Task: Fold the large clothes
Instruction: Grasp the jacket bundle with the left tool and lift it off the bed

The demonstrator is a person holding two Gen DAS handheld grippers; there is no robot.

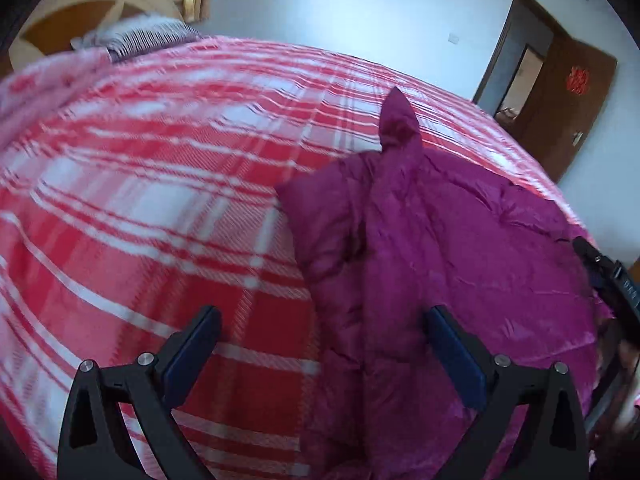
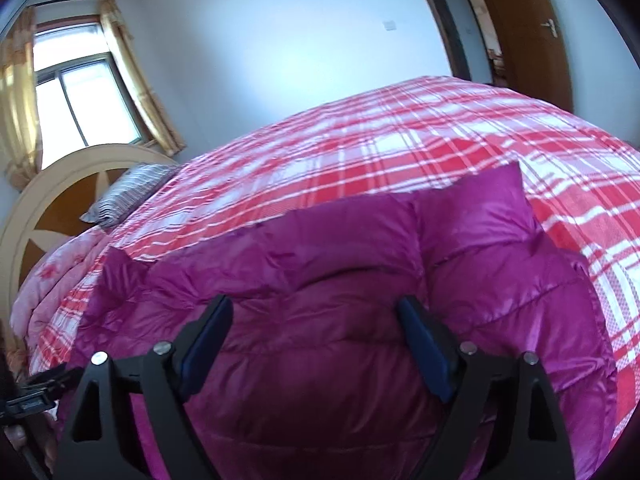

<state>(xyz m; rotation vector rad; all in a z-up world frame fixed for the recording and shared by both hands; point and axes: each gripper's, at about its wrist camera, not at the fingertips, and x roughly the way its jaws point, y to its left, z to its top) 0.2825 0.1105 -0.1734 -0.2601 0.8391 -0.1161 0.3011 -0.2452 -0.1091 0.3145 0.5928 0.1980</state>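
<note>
A magenta puffy down jacket lies on a bed with a red and white plaid cover. One pointed part of it sticks up toward the far side. My left gripper is open and empty, held over the jacket's left edge and the plaid cover. In the right wrist view the jacket fills the foreground, and my right gripper is open and empty just above its quilted surface. The right gripper also shows at the right edge of the left wrist view.
A striped grey pillow and a round wooden headboard stand at the bed's head. A window with yellow curtains is behind it. A brown door stands open on the far wall.
</note>
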